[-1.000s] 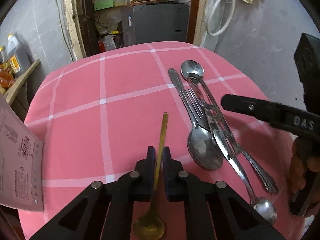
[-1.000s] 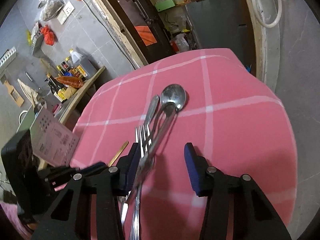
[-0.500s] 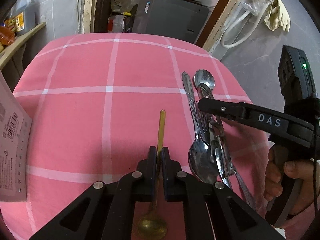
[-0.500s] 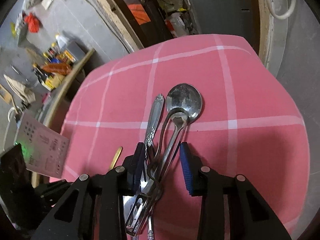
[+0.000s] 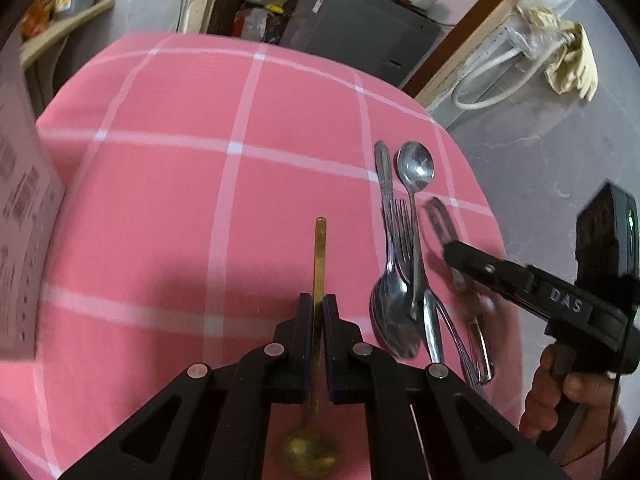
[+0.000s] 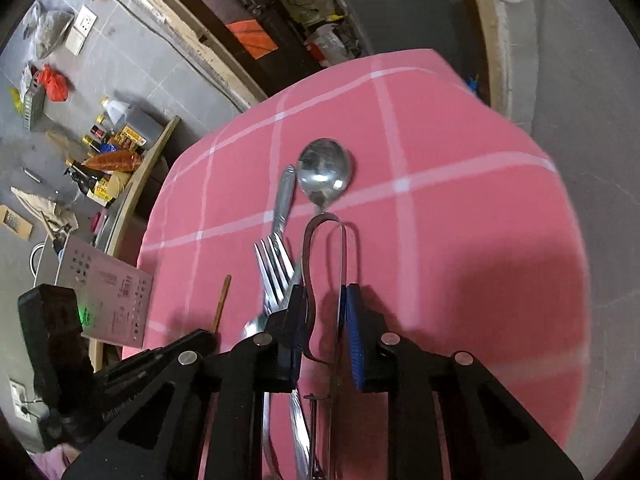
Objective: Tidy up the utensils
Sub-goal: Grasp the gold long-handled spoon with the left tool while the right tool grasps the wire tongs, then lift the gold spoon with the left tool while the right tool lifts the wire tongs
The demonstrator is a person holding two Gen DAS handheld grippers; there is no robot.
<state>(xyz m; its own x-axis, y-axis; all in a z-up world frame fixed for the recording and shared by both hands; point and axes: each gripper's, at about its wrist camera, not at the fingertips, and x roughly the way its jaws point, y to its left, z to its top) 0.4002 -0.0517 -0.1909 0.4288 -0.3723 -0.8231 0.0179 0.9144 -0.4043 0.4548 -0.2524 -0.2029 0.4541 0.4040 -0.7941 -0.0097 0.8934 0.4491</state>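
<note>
My left gripper [image 5: 318, 308] is shut on the thin handle of a gold spoon [image 5: 319, 256], whose bowl lies under the fingers on the pink checked tablecloth [image 5: 160, 208]. Right of it lie a fork [image 5: 402, 224], a large steel spoon [image 5: 394, 320] and a smaller steel spoon [image 5: 416, 168]. My right gripper [image 6: 325, 300] is closing on a steel loop-handled peeler [image 6: 324, 224], and both pads touch the loop's sides. In the left wrist view the peeler [image 5: 438, 216] is blurred, apart from the pile, at the right gripper [image 5: 454, 254]. The fork [image 6: 276, 264] and smaller spoon [image 6: 325, 172] lie just left of it.
A white printed card [image 5: 20, 240] stands at the table's left edge. The cloth's right edge drops to a grey floor close to the utensils. A hand [image 5: 560, 396] holds the right gripper's handle. A shelf with bottles [image 6: 112, 152] and a dark cabinet [image 5: 360, 24] lie beyond the table.
The right gripper's jaws have narrowed round the peeler's loop, and the peeler has come away to the right of the pile. The left gripper has rolled, still holding the gold spoon.
</note>
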